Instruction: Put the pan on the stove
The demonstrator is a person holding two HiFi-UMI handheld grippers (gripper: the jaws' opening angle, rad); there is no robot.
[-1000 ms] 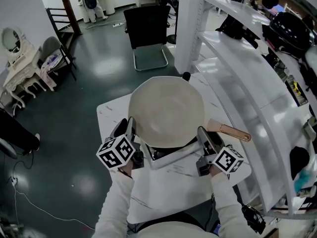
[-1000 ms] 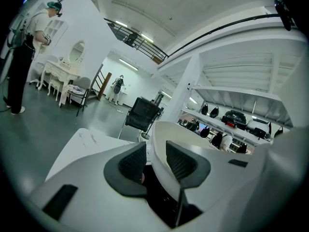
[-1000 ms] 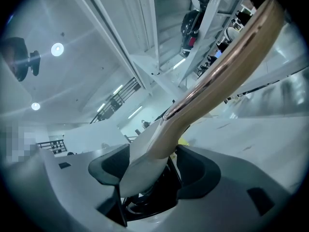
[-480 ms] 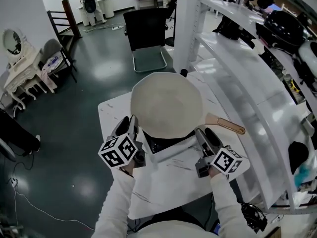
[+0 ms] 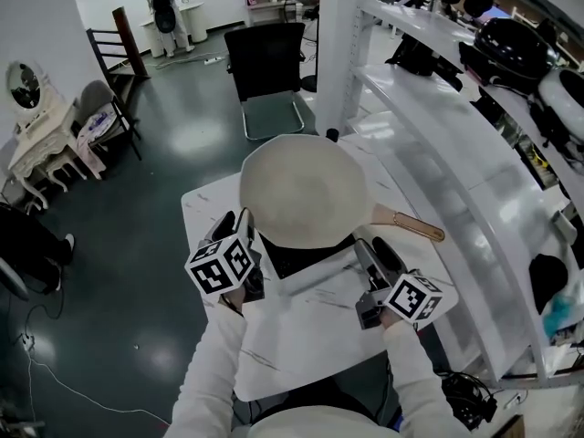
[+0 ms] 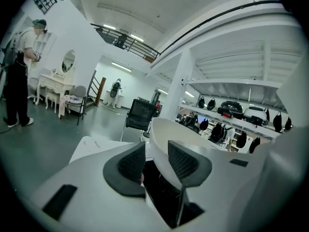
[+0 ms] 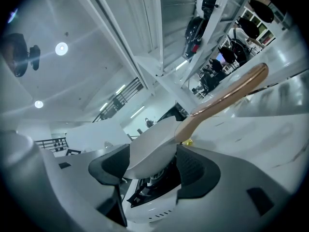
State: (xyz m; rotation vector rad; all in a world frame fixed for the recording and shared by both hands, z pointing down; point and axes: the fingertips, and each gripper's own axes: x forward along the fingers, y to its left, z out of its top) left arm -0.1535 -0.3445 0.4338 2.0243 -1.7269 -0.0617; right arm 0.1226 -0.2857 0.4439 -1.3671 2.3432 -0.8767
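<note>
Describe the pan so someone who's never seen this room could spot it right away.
Find the white table beside the long white shelving. On it sits a white stove, with the pan on top: the only round cream bowl-shape, with a copper-coloured handle pointing at the shelving.

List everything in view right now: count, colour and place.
pan: one, cream with a copper-coloured handle, on the stove
stove: one, white with black burner, on the table
table: one, white marbled, centre
chair: one, black, beyond the table
shelving: one, white, along the right
dressing table: one, white, far left
left gripper: one, grey, jaws have just been opening, pan rim between them
right gripper: one, grey, jaws apart at the pan's handle side
</note>
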